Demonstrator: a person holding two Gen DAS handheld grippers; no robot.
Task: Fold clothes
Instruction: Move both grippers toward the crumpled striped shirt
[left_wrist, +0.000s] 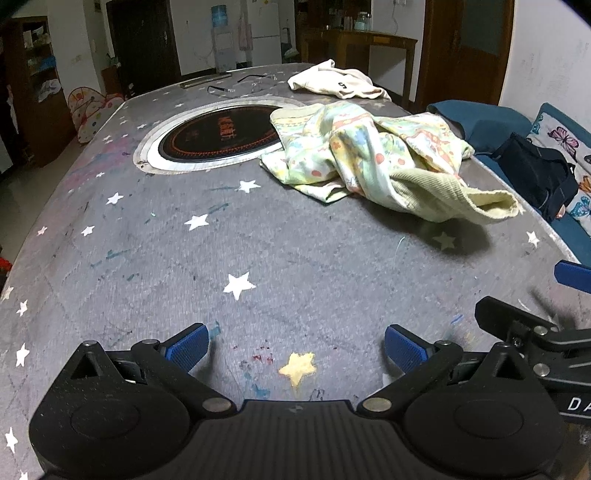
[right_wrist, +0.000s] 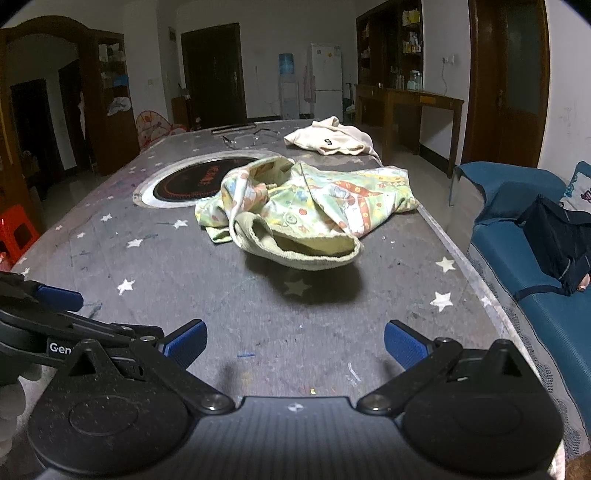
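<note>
While both jaws are held apart, left gripper (left_wrist: 296, 345) and right gripper (right_wrist: 295, 343) are poised side by side short of the crumpled garment (right_wrist: 306, 206).

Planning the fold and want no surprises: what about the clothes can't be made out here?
- Printed garment: crumpled in both views, so its type and sleeves are hidden in its own folds.
- Cream garment: far and small; its dark mark is unreadable.
- Burner: right edge covered by the printed garment.
</note>
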